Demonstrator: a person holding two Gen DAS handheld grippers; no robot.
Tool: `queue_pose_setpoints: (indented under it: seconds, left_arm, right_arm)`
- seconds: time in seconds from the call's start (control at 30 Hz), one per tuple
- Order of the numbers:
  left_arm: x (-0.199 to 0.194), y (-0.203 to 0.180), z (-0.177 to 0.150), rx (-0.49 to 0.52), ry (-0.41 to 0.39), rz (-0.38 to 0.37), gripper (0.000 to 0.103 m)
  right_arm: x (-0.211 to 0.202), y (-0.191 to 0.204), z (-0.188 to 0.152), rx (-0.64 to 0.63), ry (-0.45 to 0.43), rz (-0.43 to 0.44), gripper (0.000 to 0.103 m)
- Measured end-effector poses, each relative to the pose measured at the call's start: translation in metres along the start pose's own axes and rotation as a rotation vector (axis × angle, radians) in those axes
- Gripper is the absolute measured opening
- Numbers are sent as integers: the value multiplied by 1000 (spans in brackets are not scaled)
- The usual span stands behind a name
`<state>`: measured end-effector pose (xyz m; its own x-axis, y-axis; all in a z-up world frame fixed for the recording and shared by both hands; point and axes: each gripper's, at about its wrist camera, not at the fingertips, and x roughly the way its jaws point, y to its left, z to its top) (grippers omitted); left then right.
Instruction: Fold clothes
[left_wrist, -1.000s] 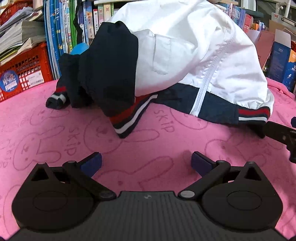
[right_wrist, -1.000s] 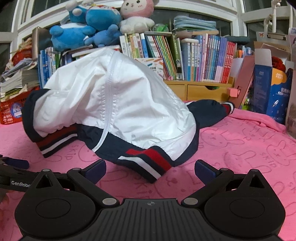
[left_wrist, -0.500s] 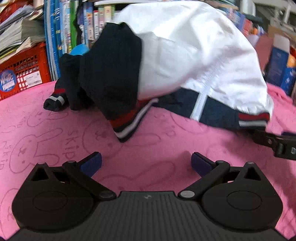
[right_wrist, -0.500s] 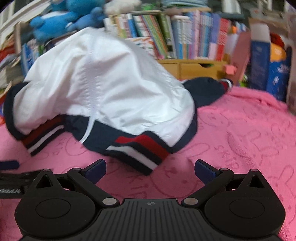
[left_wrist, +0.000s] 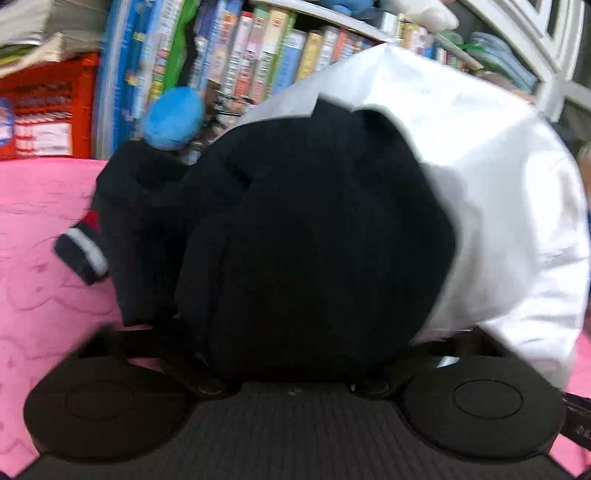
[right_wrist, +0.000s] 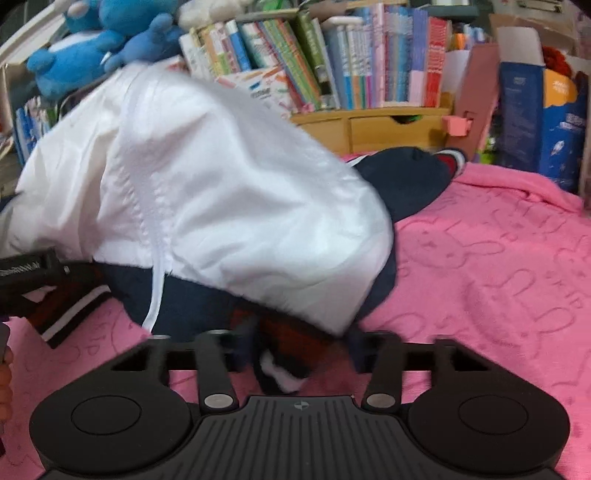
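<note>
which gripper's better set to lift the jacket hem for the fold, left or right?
Right, probably. The right gripper has the jacket striped hem between its fingers. The left gripper is buried under the dark sleeve, fingers hidden.

Jacket (right_wrist: 229, 192): white shell thin, slightly glossy; navy hem (right_wrist: 295, 339) ribbed knit. Blanket (right_wrist: 498, 280) pink fleece, embossed. Right gripper (right_wrist: 299, 354) matt black plastic.

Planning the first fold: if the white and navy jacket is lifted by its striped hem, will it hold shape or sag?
The jacket will probably sag: its thin white shell is crumpled in a soft mound. It looks light and perhaps slippery. The ribbed hem between the right gripper fingers should give better hold.
</note>
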<state>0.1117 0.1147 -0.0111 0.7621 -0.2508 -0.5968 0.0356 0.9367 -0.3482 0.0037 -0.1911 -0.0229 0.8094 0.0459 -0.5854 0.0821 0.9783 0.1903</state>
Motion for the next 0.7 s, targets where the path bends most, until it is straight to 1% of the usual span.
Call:
queue_pose_setpoints:
  seconds: [0.03, 0.07, 0.1, 0.23, 0.3, 0.37, 0.4, 0.47, 0.53, 0.57, 0.6, 0.63, 0.67, 0.7]
  left_arm:
    - [-7, 1, 2, 0, 15, -36, 38]
    - [-17, -1, 2, 26, 18, -65, 36]
    - [-28, -5, 2, 56, 20, -93, 33]
    - [-83, -20, -3, 207, -11, -148, 33]
    - [-113, -23, -9, 229, -3, -191, 34]
    - [-139, -22, -18, 238, 14, -239, 34]
    - [-146, -23, -23, 244, 28, -256, 36]
    - [-153, -16, -40, 244, 88, -279, 42]
    - [-155, -9, -58, 234, 158, -288, 43]
    - [-153, -7, -67, 232, 192, -281, 47]
    - [-151, -3, -76, 233, 210, -264, 56]
    - [-149, -2, -81, 238, 219, -245, 63]
    - [-147, -2, -85, 237, 221, -221, 81]
    - [-145, -2, -86, 230, 221, -202, 91]
  right_arm:
    - [-6, -7, 2, 25, 4, 28, 26]
    - [-13, -15, 3, 51, 8, 52, 21]
    - [-21, -22, 4, 75, 12, 77, 20]
    - [-59, -46, 11, 138, -5, 155, 19]
    - [-81, -59, 9, 164, -8, 204, 18]
    - [-102, -72, 4, 186, 13, 251, 18]
    - [-112, -78, -2, 194, 31, 271, 18]
    - [-123, -92, -14, 209, 81, 295, 19]
    - [-129, -101, -28, 203, 148, 298, 22]
    - [-129, -101, -35, 179, 175, 283, 26]
    - [-130, -100, -43, 154, 201, 265, 32]
    - [-131, -98, -48, 128, 209, 240, 35]
    - [-132, -95, -54, 103, 215, 214, 49]
    - [-133, -93, -57, 94, 204, 209, 69]
